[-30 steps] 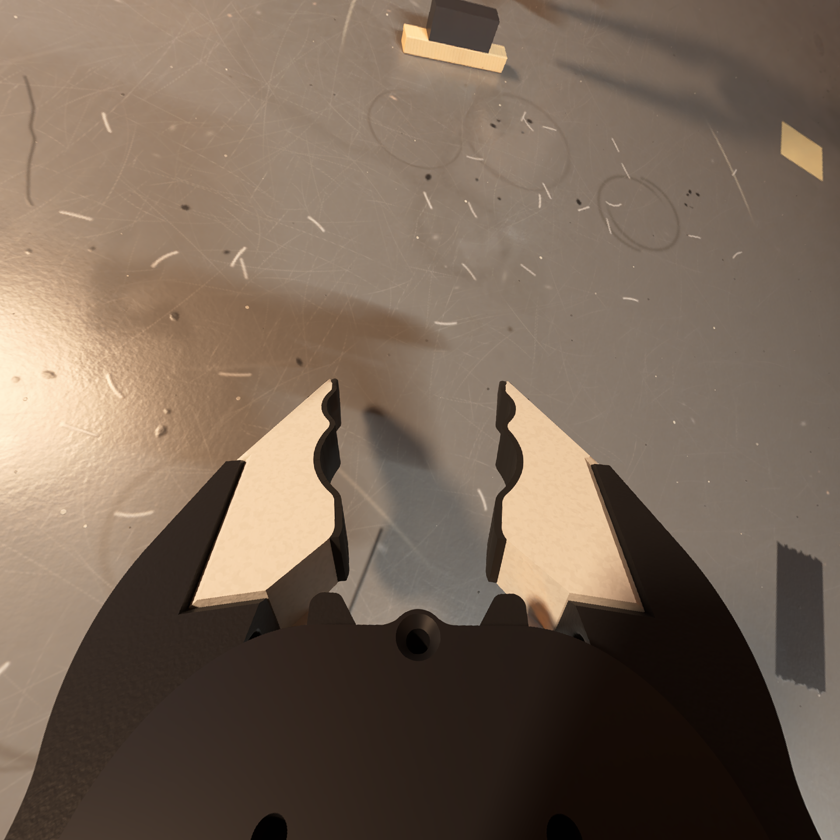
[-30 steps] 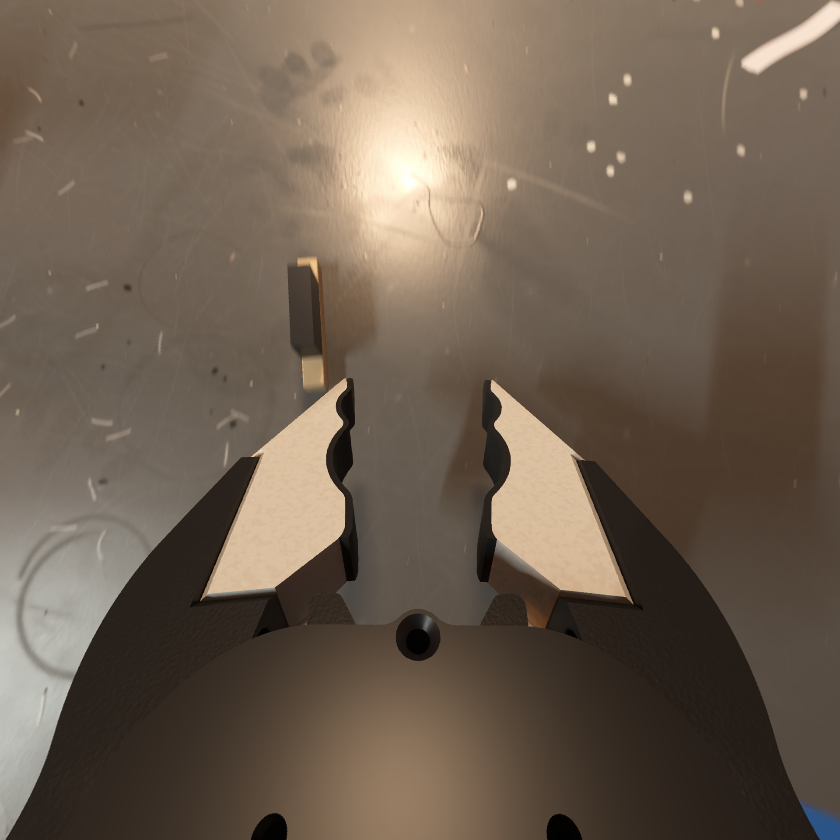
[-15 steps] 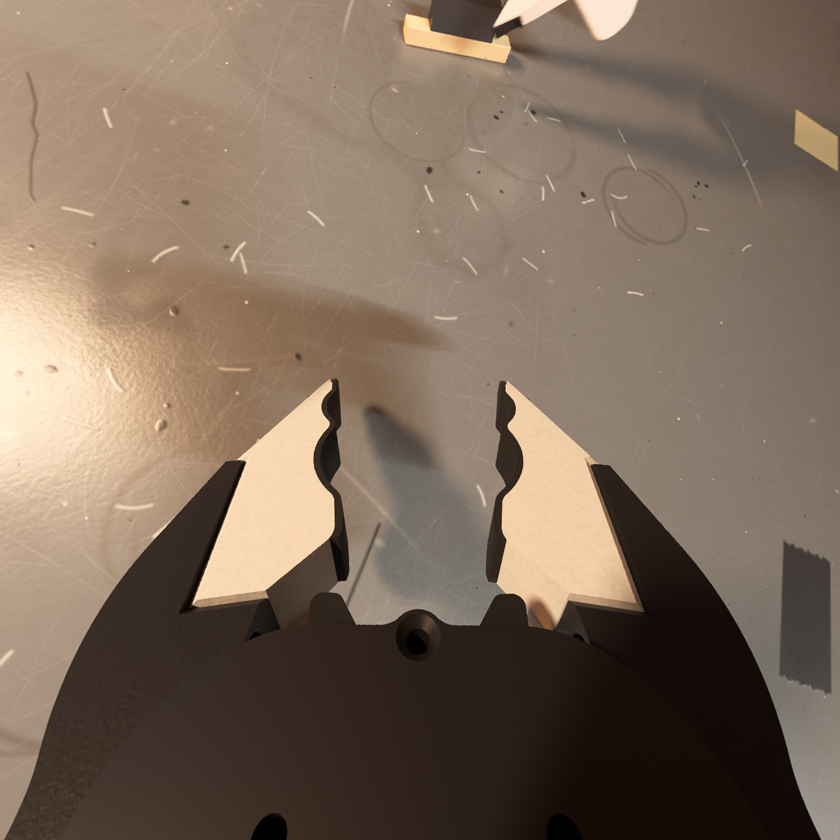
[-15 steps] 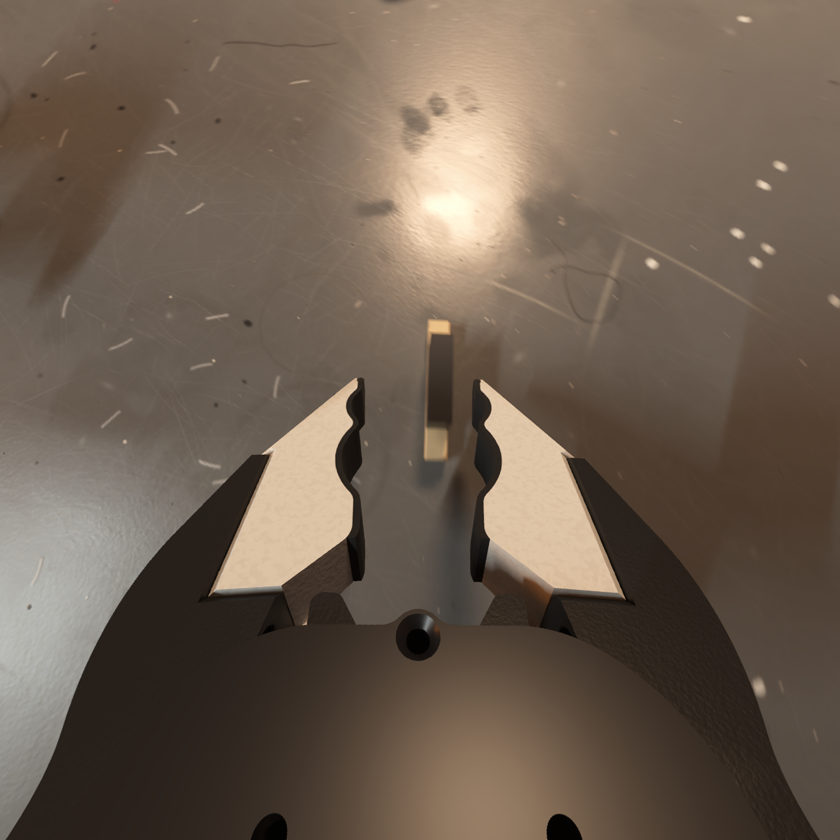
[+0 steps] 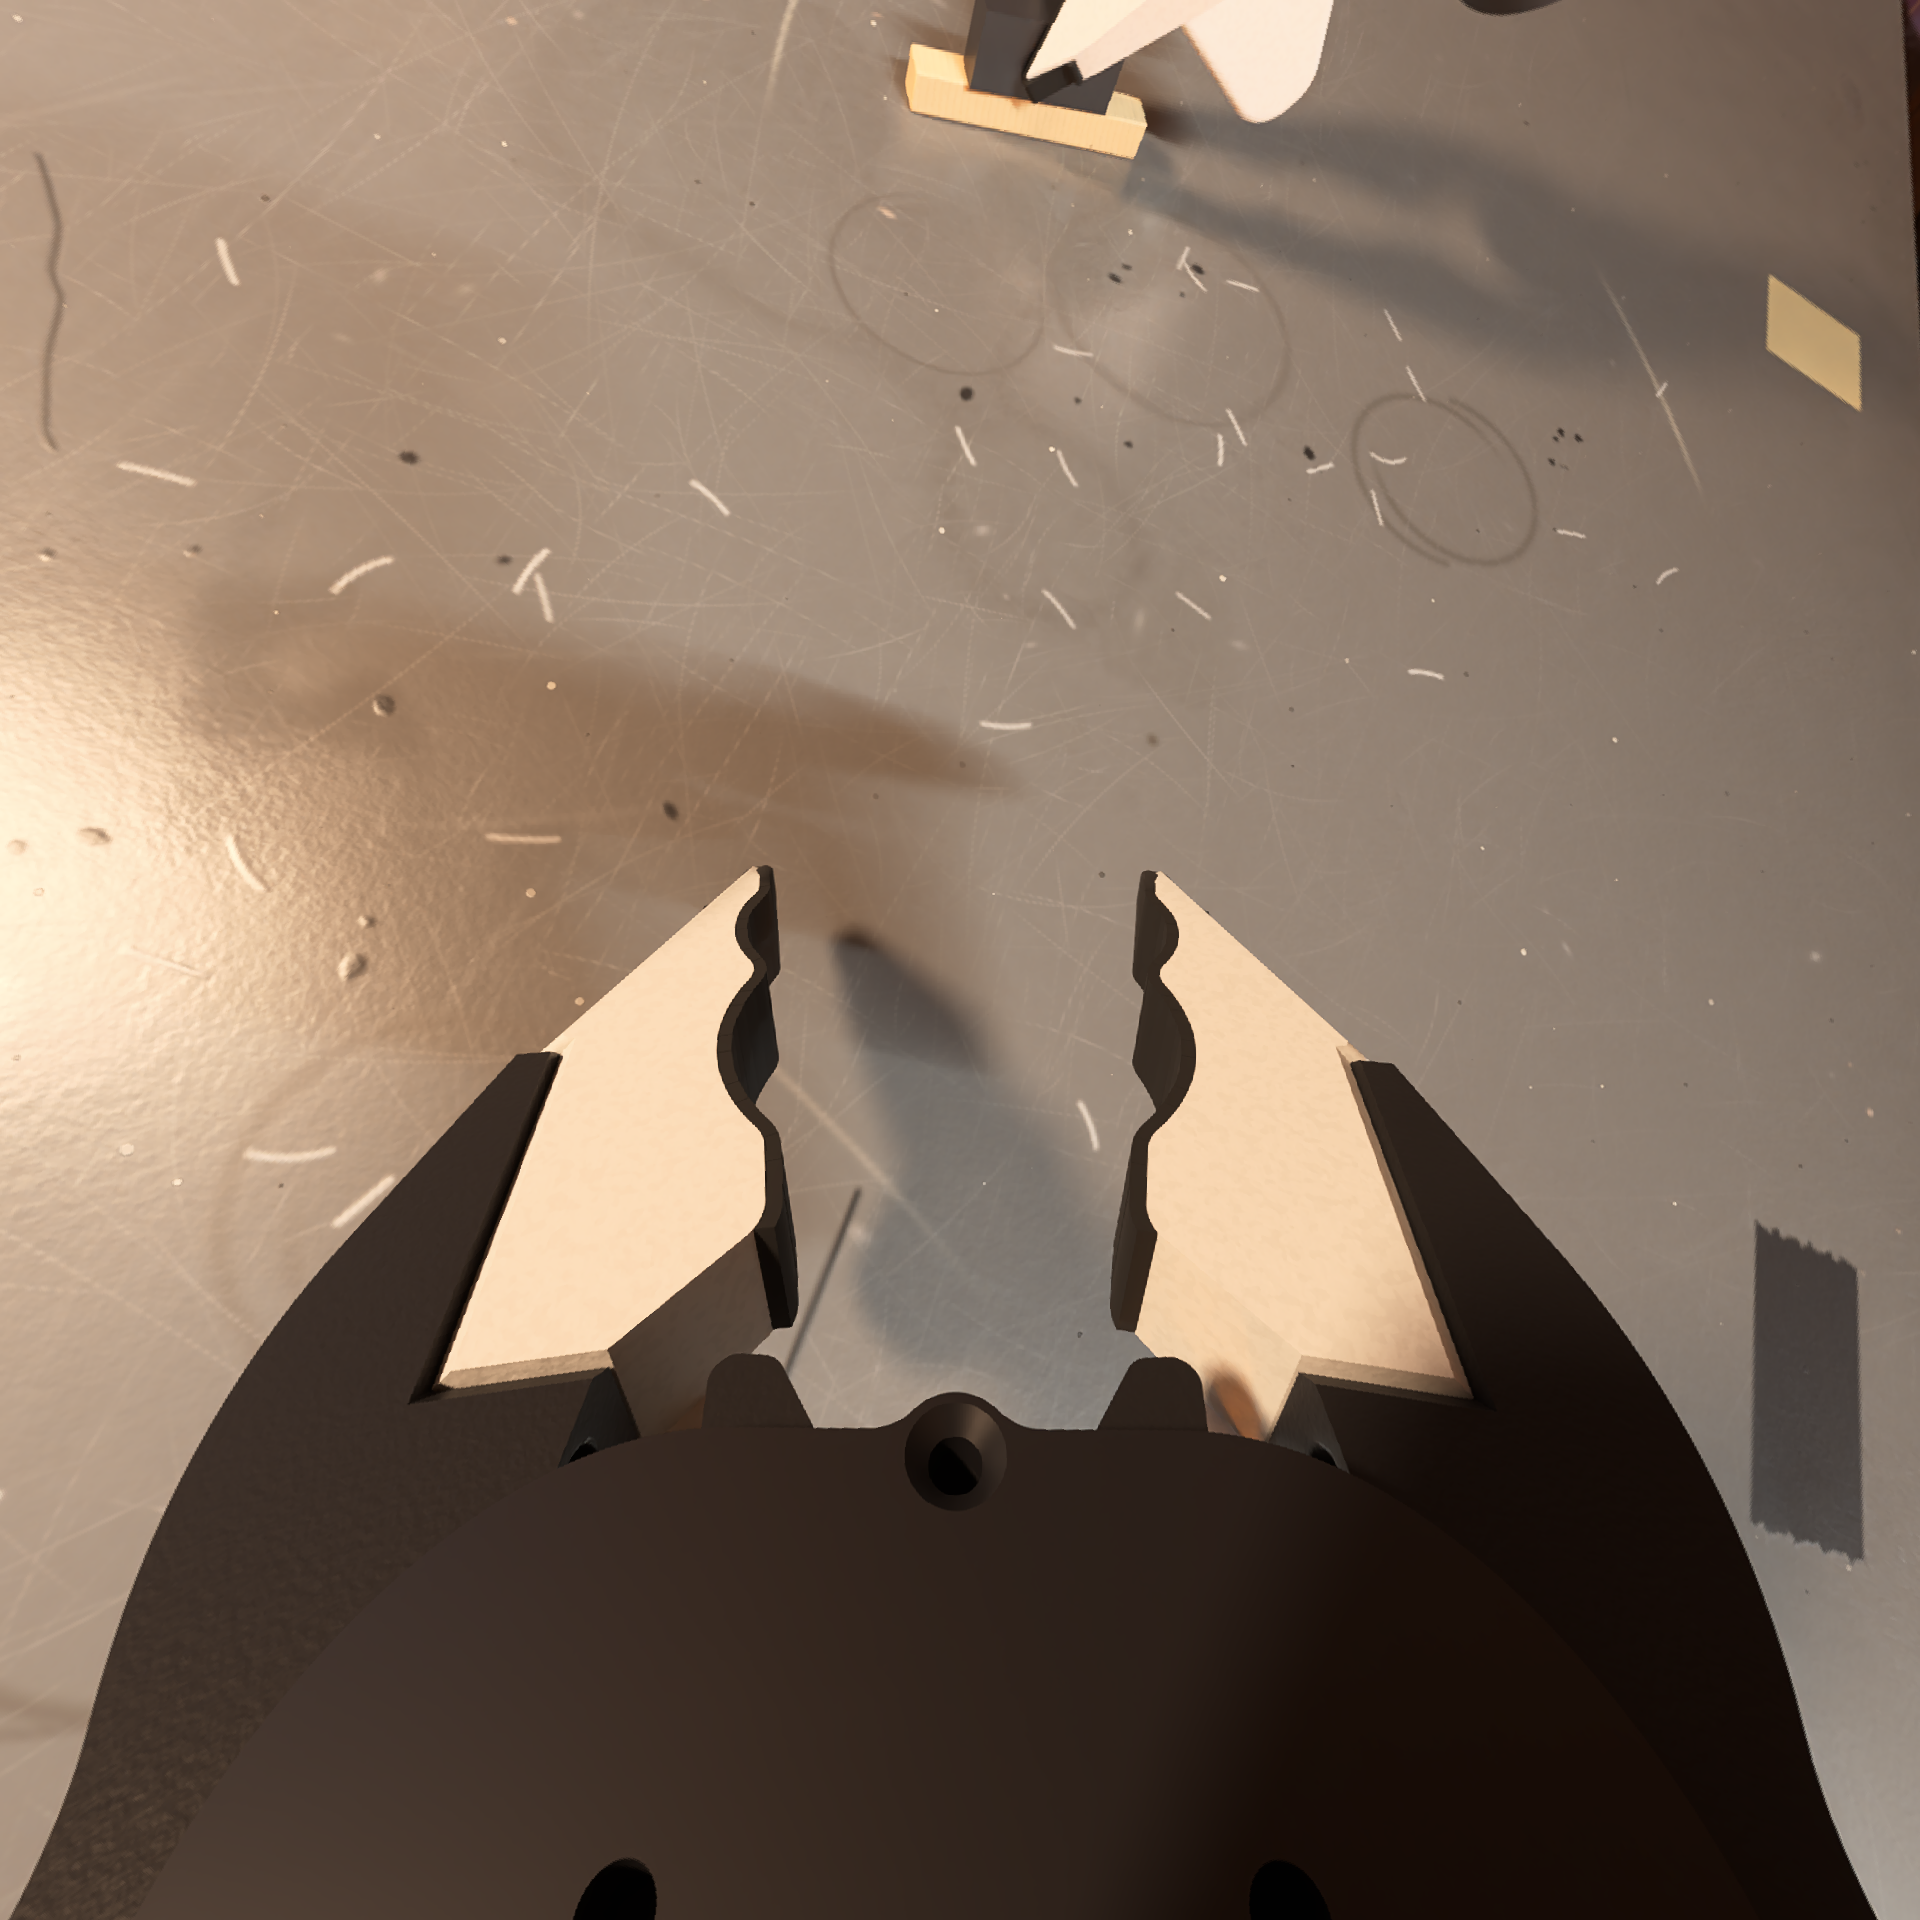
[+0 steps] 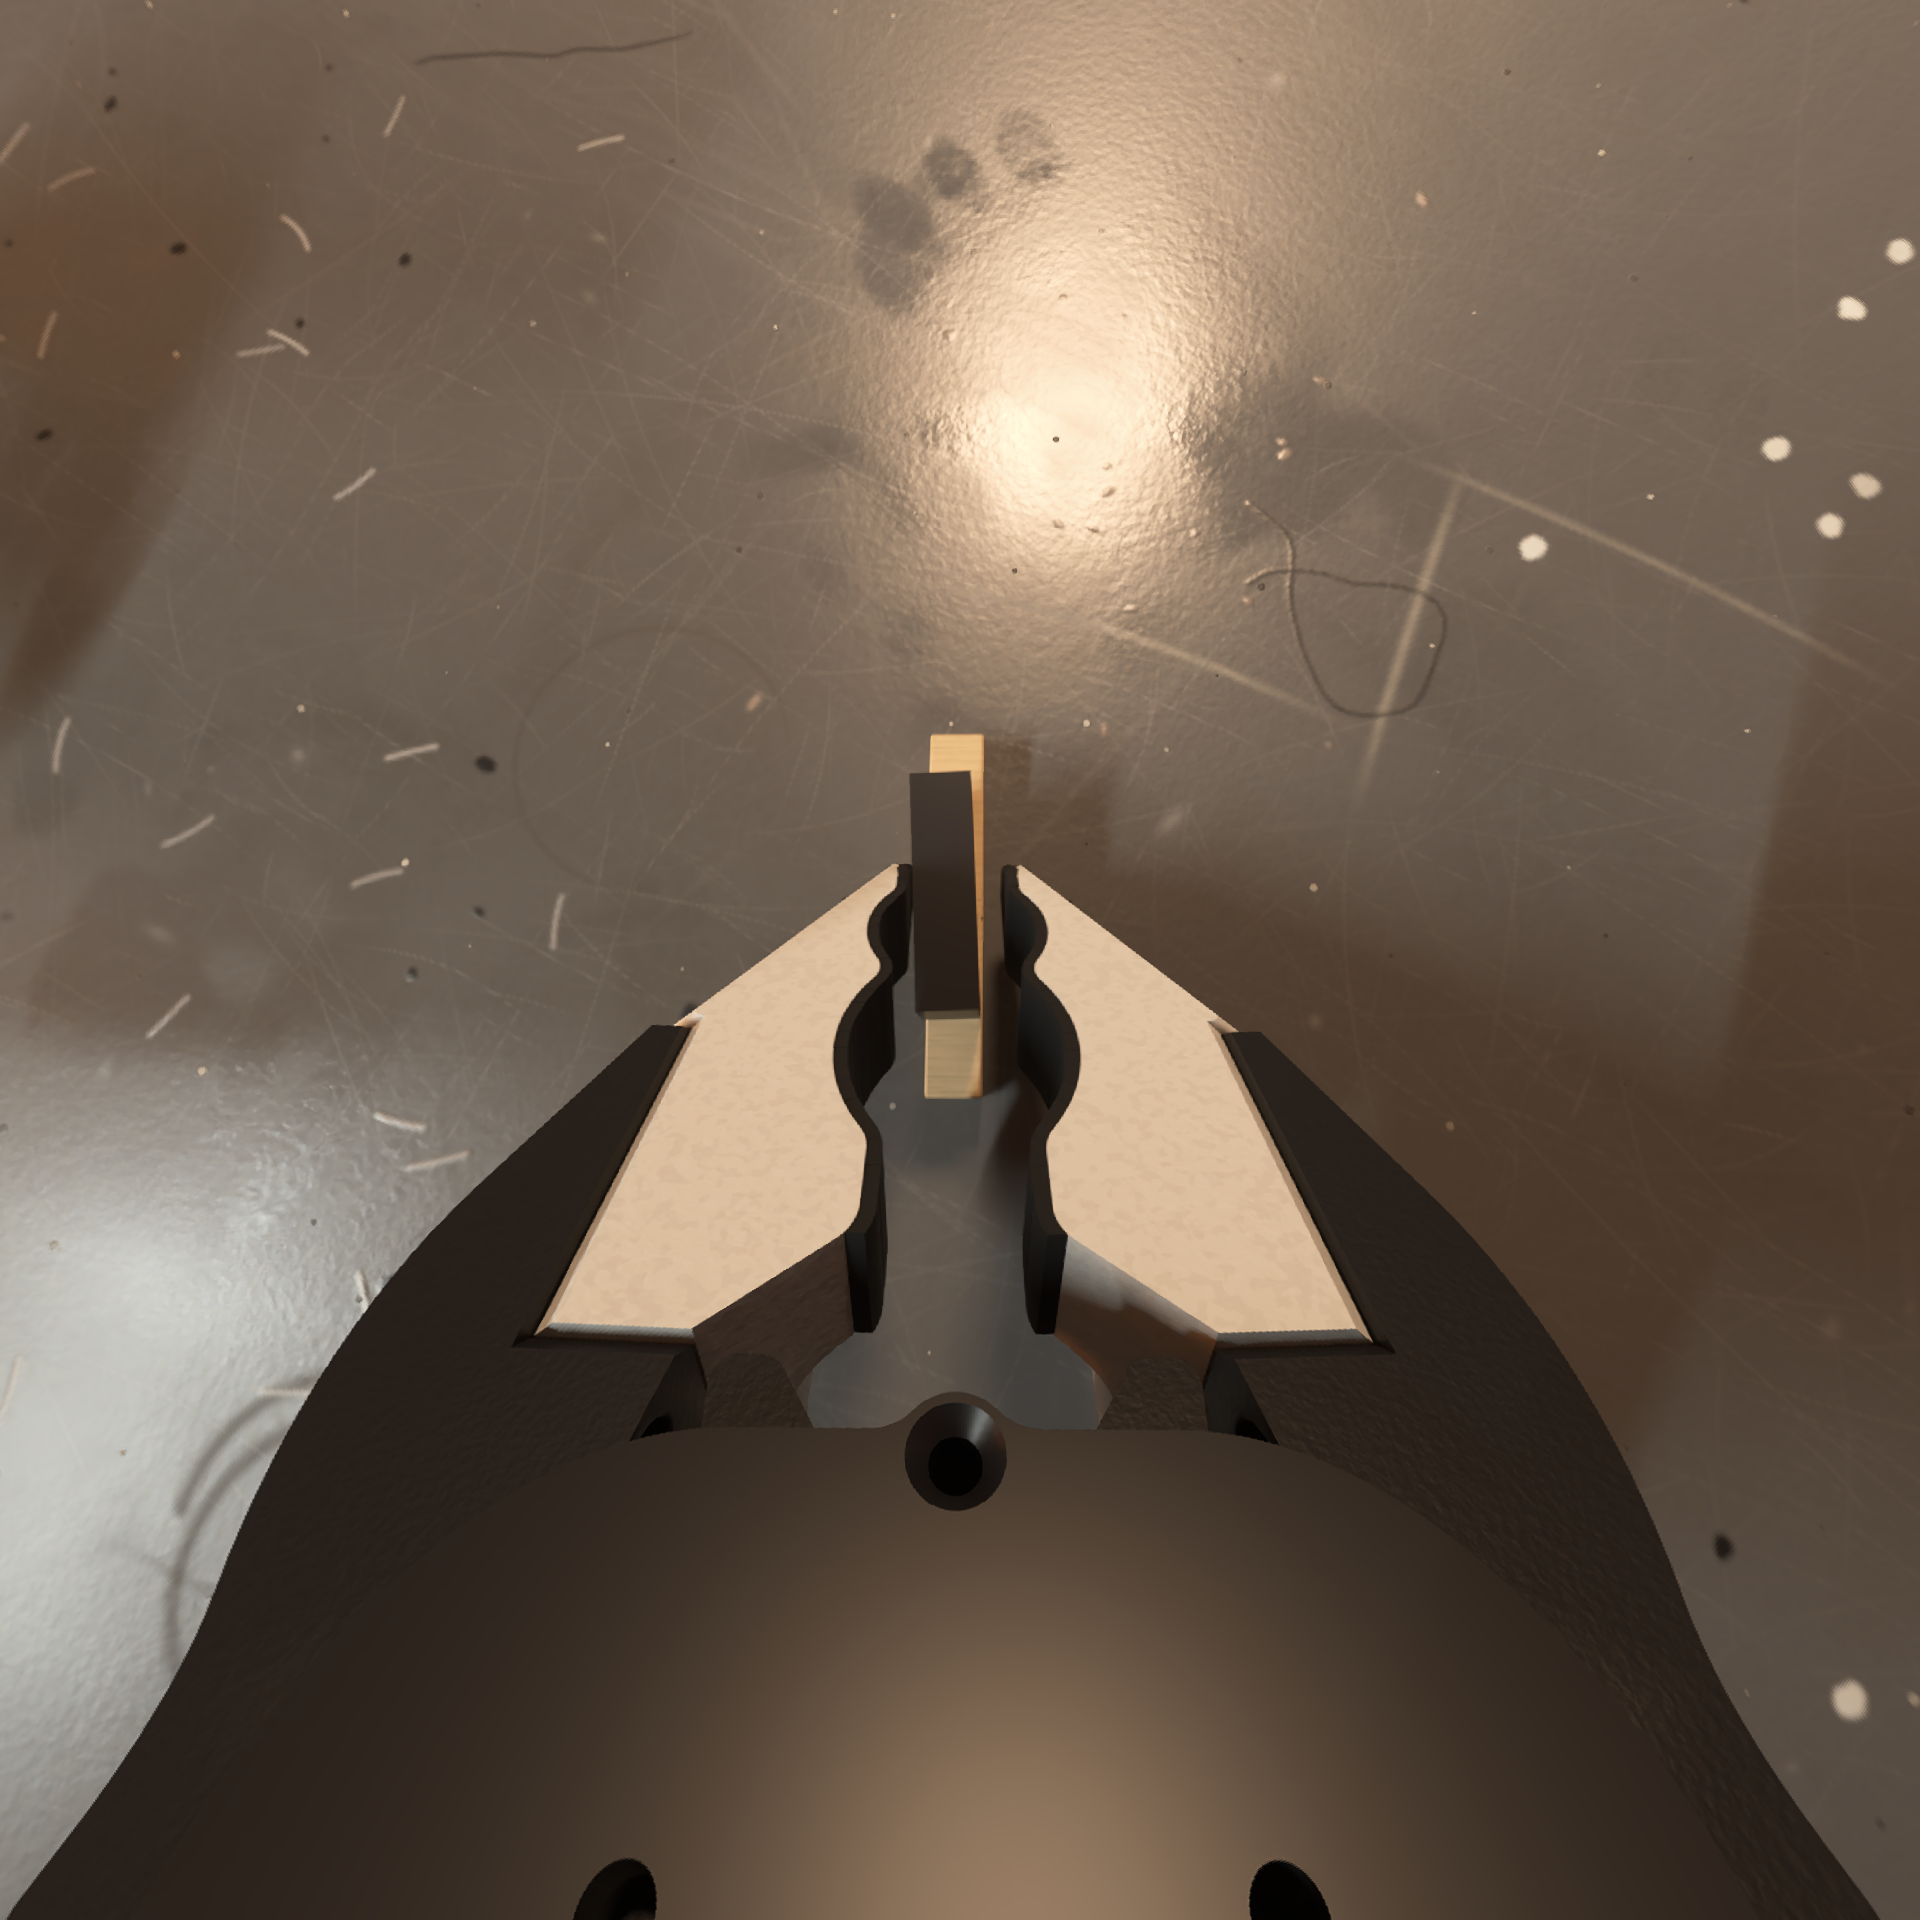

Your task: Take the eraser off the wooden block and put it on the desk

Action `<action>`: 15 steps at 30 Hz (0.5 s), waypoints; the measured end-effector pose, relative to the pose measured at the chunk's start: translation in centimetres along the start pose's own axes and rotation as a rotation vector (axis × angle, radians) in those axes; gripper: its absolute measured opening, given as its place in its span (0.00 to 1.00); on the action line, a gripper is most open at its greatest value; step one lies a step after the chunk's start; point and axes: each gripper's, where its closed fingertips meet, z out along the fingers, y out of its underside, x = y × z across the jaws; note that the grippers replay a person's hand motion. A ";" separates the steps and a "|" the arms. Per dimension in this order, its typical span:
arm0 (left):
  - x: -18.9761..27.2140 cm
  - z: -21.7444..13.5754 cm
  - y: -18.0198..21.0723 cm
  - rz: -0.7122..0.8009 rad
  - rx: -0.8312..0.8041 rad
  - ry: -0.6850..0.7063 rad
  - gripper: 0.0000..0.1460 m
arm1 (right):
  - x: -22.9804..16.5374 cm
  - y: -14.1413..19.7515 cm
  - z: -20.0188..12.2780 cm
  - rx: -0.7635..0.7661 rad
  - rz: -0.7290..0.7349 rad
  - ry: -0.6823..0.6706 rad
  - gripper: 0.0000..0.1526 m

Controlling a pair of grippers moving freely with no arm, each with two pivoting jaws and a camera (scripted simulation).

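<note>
A dark eraser (image 6: 943, 894) lies on a thin wooden block (image 6: 954, 1055) on the scratched grey desk (image 6: 416, 623). My right gripper (image 6: 951, 873) has its two fingers on either side of the eraser. The jaws are narrowed close around it, and a thin gap shows on the right side. My left gripper (image 5: 951, 873) is open and empty above bare desk. In the left wrist view the eraser (image 5: 997, 52) and block (image 5: 1023, 109) sit far off at the top edge, with the right gripper's pale fingers (image 5: 1247, 52) over them.
A beige patch of tape (image 5: 1813, 343) lies on the desk at the far right. A dark strip of tape (image 5: 1803, 1392) lies near my left gripper's right side. The desk bears ring marks, scratches and specks.
My right gripper has moved forward over the block, so the eraser now sits between its fingertips, and its jaws have narrowed. My left gripper has hardly moved.
</note>
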 end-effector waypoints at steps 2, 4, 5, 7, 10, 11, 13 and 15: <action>0.0 0.0 0.0 -0.003 0.000 0.001 0.47 | 0.0 0.3 -0.3 -0.005 -0.009 0.013 0.07; 0.0 0.0 0.0 -0.005 0.002 0.003 0.47 | -0.1 0.4 -0.4 -0.013 -0.006 0.009 0.07; 0.0 0.0 0.0 -0.004 0.001 0.003 0.47 | -0.1 0.2 -0.5 -0.012 -0.008 0.006 0.07; 0.0 0.0 0.0 -0.003 0.000 0.004 0.47 | -0.1 -0.4 -0.4 0.005 -0.016 0.010 0.07; 0.0 0.0 0.0 -0.002 -0.001 0.004 0.47 | 0.1 -0.5 0.2 -0.024 -0.029 0.009 0.07; 0.0 0.0 0.0 -0.003 -0.002 0.005 0.47 | 0.2 -0.5 0.4 -0.035 -0.031 0.015 0.07; 0.0 0.0 0.1 -0.005 -0.002 0.006 0.47 | 0.1 -0.5 0.5 -0.027 -0.028 0.009 0.07; 0.0 0.0 0.0 -0.006 0.000 0.009 0.47 | 0.1 -0.5 0.6 -0.038 -0.024 0.006 0.07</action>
